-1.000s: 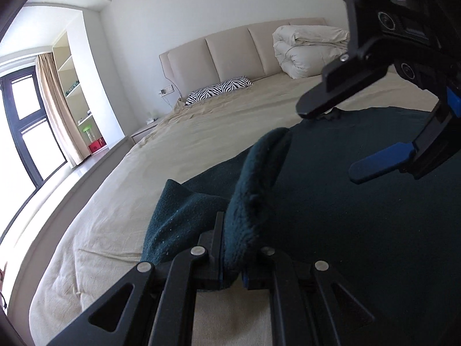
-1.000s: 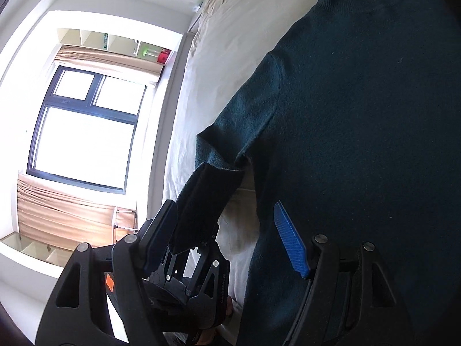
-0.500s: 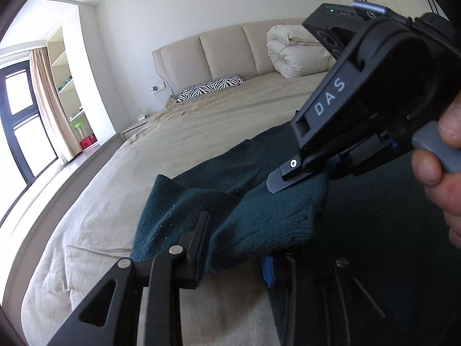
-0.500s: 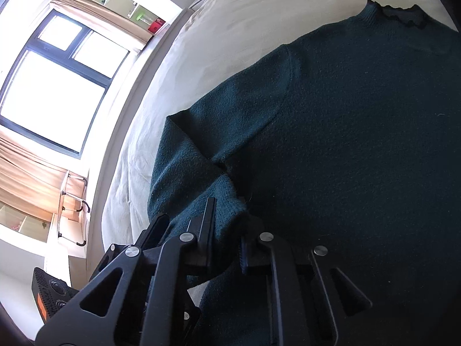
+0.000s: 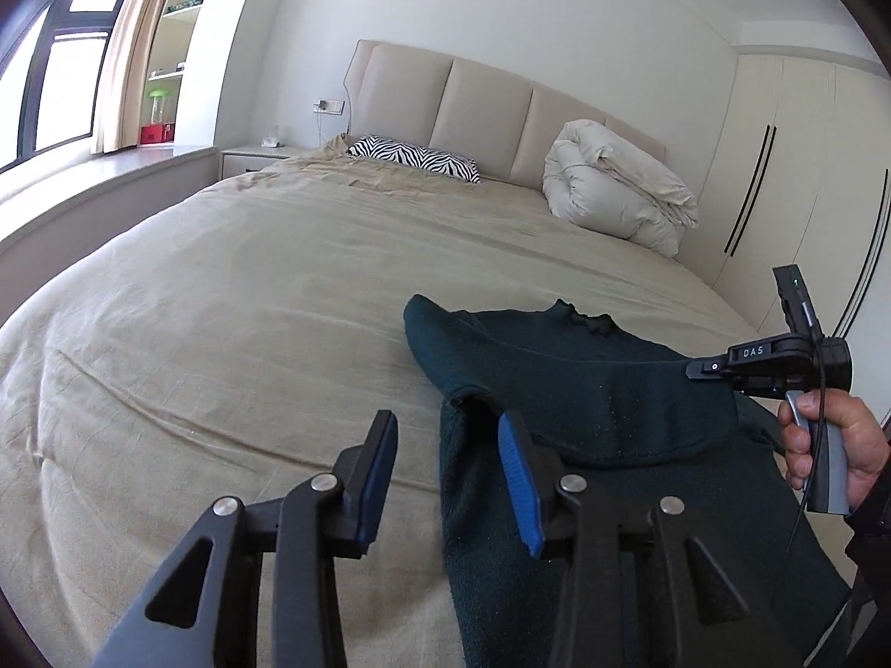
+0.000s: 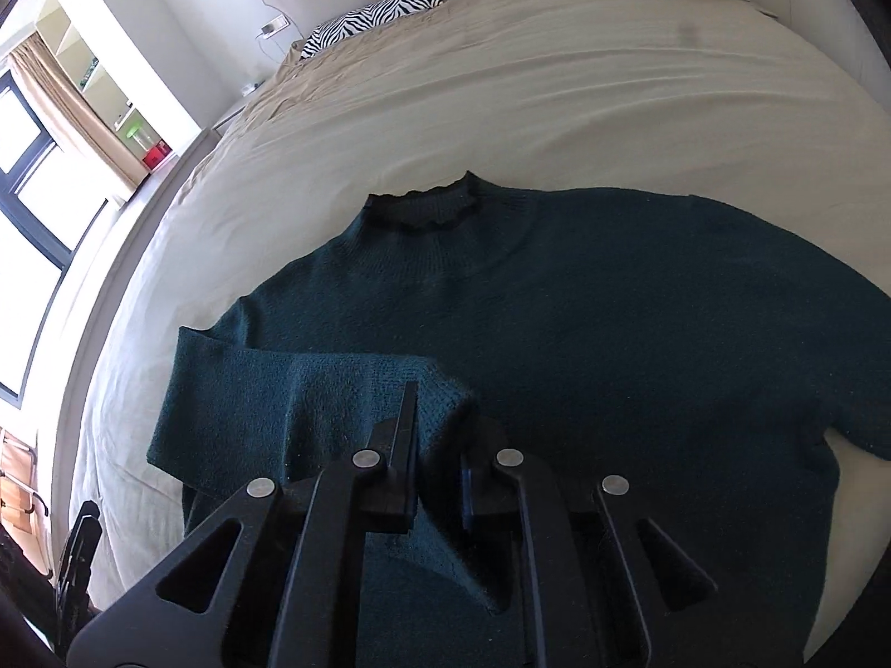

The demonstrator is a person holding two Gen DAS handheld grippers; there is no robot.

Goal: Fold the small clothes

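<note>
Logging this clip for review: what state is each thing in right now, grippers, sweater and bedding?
left gripper: open, holding nothing.
right gripper: shut on the sleeve.
sweater: flat on the bed, collar toward the headboard.
sleeve: folded across the sweater's body.
duvet: rolled up by the headboard.

- The place is a home bedroom, shown by a wide bed under a beige wrinkled bedsheet [image 5: 267, 300] with a padded beige panelled headboard [image 5: 479, 111].
- A zebra-striped black-and-white pillow [image 5: 417, 158] and a rolled cream duvet [image 5: 612, 189] lie at the head.
- A pale low nightstand [image 5: 250, 158] stands beside the bed.
- White wardrobe doors with slim dark handles [image 5: 791, 178] line one wall; a dark-framed window [image 5: 50, 72] with a tan curtain [image 5: 131, 44] lines the other.
</note>
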